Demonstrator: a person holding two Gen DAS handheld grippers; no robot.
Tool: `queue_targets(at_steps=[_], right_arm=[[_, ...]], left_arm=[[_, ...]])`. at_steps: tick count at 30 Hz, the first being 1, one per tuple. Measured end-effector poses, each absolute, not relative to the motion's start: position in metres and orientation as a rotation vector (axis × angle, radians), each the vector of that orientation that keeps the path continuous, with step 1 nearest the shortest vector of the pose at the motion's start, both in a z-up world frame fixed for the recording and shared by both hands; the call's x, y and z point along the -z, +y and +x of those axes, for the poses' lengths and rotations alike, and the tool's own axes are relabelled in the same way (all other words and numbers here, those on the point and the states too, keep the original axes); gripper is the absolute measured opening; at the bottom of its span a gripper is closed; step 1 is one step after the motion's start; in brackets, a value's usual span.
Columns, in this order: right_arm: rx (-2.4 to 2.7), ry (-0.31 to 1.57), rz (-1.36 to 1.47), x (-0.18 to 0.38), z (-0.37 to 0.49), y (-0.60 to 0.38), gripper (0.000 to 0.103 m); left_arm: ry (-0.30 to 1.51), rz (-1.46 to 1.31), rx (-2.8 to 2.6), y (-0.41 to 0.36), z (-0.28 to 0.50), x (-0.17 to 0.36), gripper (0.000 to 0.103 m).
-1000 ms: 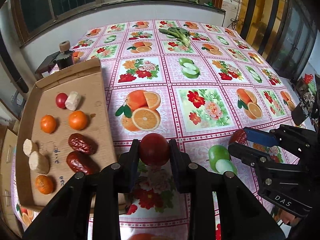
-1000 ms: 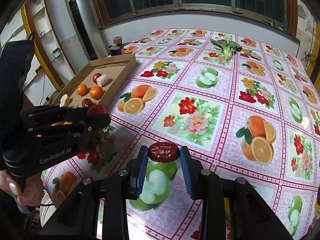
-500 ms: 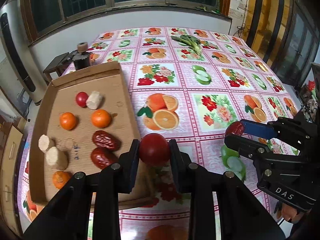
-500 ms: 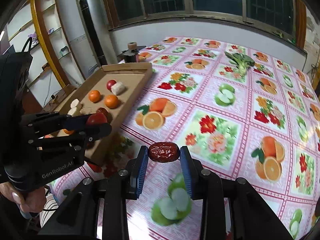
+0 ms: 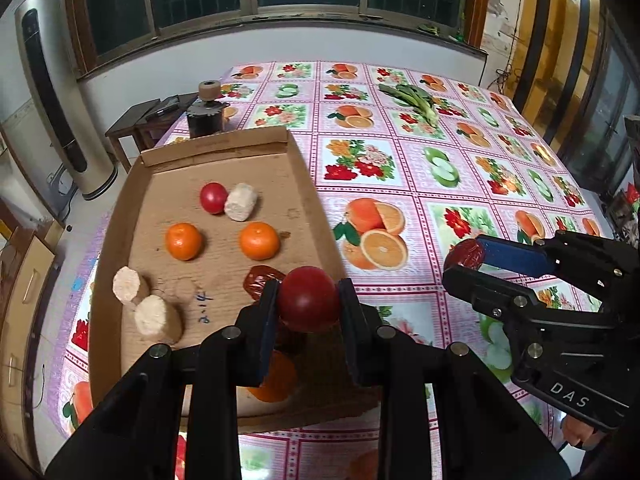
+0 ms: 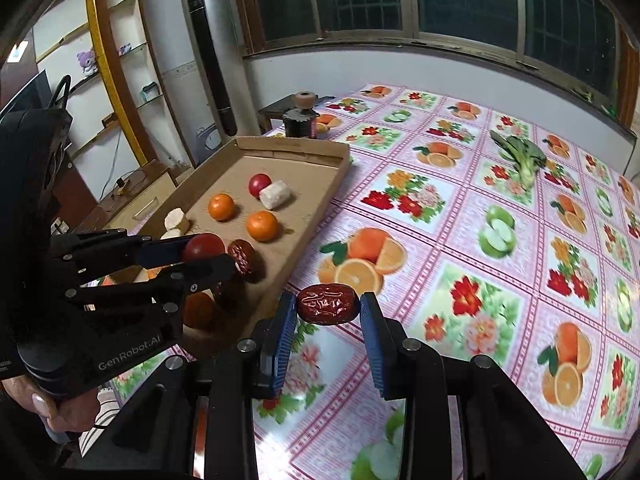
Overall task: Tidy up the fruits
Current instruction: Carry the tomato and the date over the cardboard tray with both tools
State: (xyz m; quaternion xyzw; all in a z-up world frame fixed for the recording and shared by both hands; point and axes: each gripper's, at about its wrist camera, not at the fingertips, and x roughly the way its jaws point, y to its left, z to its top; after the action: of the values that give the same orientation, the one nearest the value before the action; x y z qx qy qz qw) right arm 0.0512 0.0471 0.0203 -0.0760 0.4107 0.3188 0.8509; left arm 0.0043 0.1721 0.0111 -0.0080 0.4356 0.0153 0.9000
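My left gripper (image 5: 307, 300) is shut on a red tomato (image 5: 308, 298) and holds it above the near right part of the cardboard tray (image 5: 316, 200). My right gripper (image 6: 328, 310) is shut on a dark red date (image 6: 327, 304), above the tablecloth just right of the tray (image 6: 312, 236). The tray holds a small red tomato (image 5: 213, 197), oranges (image 5: 259, 241), pale root chunks (image 5: 158, 319) and dates (image 6: 242, 255). The right gripper also shows in the left wrist view (image 5: 464, 260), and the left gripper in the right wrist view (image 6: 206, 254).
A fruit-print tablecloth (image 5: 440, 184) covers the table. A green vegetable (image 5: 412, 100) lies far back. A dark grinder (image 5: 205, 114) stands behind the tray. A tall floor unit (image 5: 52, 96) and a side table stand off to the left.
Both grippers have lifted and swung left toward the tray with their fruit. The left gripper and its tomato are now over the tray; the right has moved off the printed green apple.
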Motion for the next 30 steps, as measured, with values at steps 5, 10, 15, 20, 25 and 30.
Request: queue_targets(at_steps=[5,10,15,20,25,30], right_arm=[[-0.694,0.867,-0.169,-0.019,0.058,0.062,0.033],[-0.727,0.877,-0.156,-0.017,0.072,0.082,0.033],[-0.753,0.877,-0.155,-0.017,0.091,0.104,0.033],[-0.780,0.885,-0.136,-0.015,0.120,0.131,0.033],[-0.792,0.918,-0.108,-0.008,0.162,0.162,0.033],[-0.773,0.948,-0.116,0.005,0.194,0.188,0.033]], left_arm=[[0.899,-0.030,-0.045,0.184,0.006,-0.011,0.026],[0.909,-0.057,-0.062,0.203,0.014,-0.009,0.026],[0.918,-0.091,-0.091,0.228,0.027,-0.008,0.026],[0.932,-0.135,-0.126,0.258,0.045,-0.006,0.026],[0.955,-0.165,-0.163,0.284,0.071,-0.002,0.026],[0.986,-0.170,-0.200,0.302,0.101,0.009,0.026]])
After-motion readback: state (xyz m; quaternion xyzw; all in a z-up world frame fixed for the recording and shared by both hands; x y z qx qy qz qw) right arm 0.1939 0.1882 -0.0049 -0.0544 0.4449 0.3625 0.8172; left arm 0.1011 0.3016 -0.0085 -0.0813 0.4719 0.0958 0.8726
